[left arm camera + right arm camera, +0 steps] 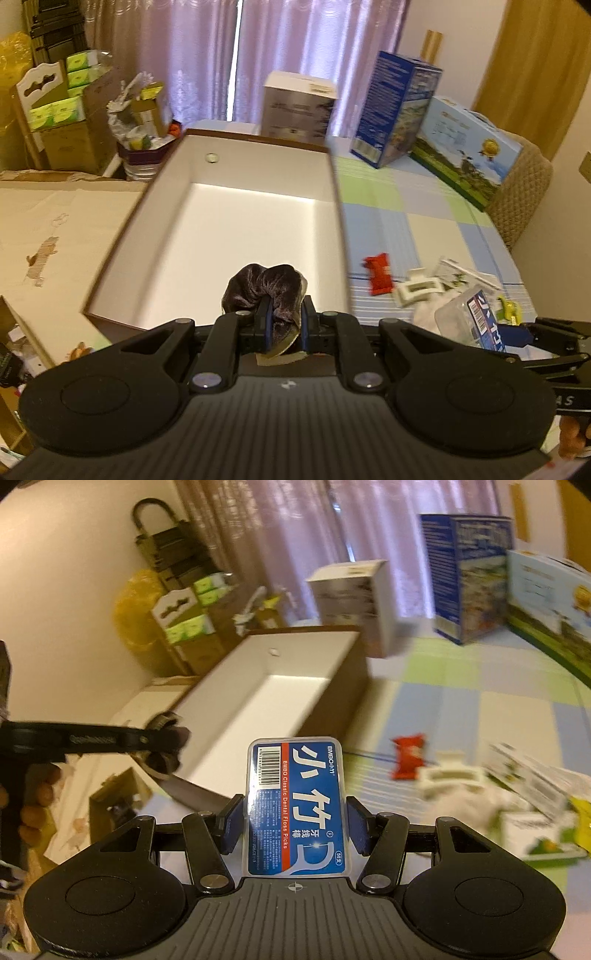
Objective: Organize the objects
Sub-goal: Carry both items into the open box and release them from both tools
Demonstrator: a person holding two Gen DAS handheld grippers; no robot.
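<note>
While both claws carry something, the open box [236,221] ahead is what the coming move turns on. The left claw [286,317] is pinched fully closed on a dark velvet scrunchie [264,286], which bulges out just above its blue pads [266,321]. Seen from the left wrist, that scrunchie hangs right at the near edge of the box, whose white floor is bare and whose long axis runs straight away from the claw toward the curtain [258,55]. The left claw is therefore the nearer of the two, and it looks lined up to drop its load inside.

The right claw [295,821] stands partly open, its pads pressed on the two long sides of a clear floss pick case [295,805], held upright with the blue label facing the camera. From the right wrist, the box lies ahead and to the left, its brown side wall turned this way, so this hand probably has to travel left and forward before letting go.

On the checked tablecloth [424,221] to the right, a red packet [378,273], a white hair clip [419,288] and other small packets wait, well apart from the box.
</note>
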